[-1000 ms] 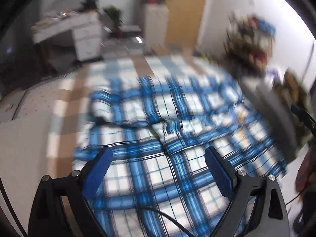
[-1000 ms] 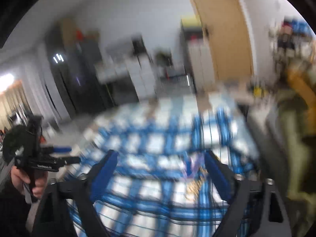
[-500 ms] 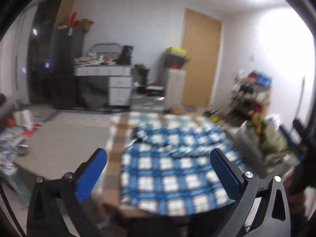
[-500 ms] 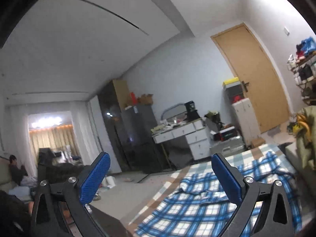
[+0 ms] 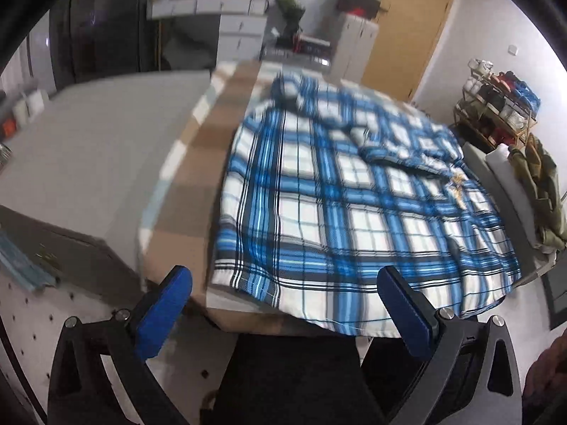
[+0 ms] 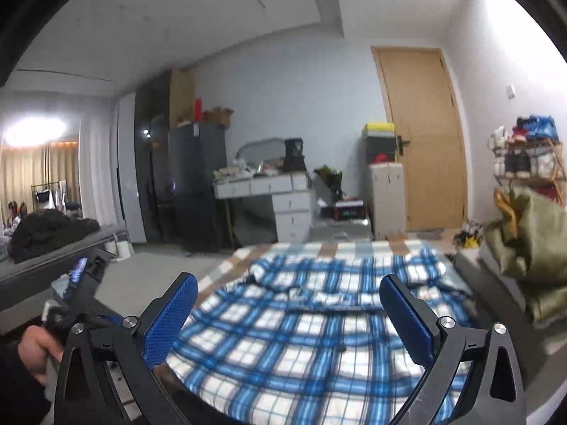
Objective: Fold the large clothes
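A large blue-and-white plaid shirt (image 5: 354,191) lies spread over a checked cloth-covered table (image 5: 198,163), its hem draped just past the near edge and a sleeve folded across the far part. The fabric looks light, soft and limp; it would likely sag and slide unless pinched at a hem corner or seam. The left gripper (image 5: 287,304) hangs above and just short of the near hem, jaws fully apart, holding nothing. The right gripper (image 6: 288,315) points almost level over the same garment, likewise wide open and empty, apparently clear of the cloth.
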A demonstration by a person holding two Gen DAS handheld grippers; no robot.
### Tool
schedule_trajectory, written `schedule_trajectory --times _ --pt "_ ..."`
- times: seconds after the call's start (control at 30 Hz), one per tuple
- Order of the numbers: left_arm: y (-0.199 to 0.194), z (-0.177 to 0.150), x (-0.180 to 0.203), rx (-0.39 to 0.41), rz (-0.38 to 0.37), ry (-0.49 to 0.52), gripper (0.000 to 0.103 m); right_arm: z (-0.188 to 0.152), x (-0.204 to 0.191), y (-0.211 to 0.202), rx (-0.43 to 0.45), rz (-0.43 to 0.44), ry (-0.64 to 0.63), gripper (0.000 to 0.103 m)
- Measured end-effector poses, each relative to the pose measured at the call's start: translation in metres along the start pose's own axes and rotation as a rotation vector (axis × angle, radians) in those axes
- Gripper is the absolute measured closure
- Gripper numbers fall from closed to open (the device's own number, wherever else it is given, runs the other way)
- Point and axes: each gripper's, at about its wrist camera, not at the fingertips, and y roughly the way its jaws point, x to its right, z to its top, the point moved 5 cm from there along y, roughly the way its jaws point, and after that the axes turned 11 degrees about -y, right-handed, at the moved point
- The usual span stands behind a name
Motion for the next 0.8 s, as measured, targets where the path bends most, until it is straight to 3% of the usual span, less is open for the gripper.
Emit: schedule_trajectory --times 0.2,0.4,0.67,0.8 --pt "0.029 0.007 0.004 -0.016 0.039 0.031 0.001 -0.031 0.037 0.027 -0.115 0.0 0.122 0.0" --pt "0.039 0.005 -0.001 -0.005 0.098 0.08 0.001 -0.065 0.079 0.046 -0.225 -0.115 0.264 0.0" --pt "0.052 -0.001 0.01 -0.096 -0.034 0.113 0.001 -0.102 0.107 0.044 -0.297 -0.1 0.454 0.0" --pt "0.053 0.002 0.005 -0.11 -0.108 0.049 0.001 -0.102 0.108 0.038 -0.286 -0.102 0.458 0.0"
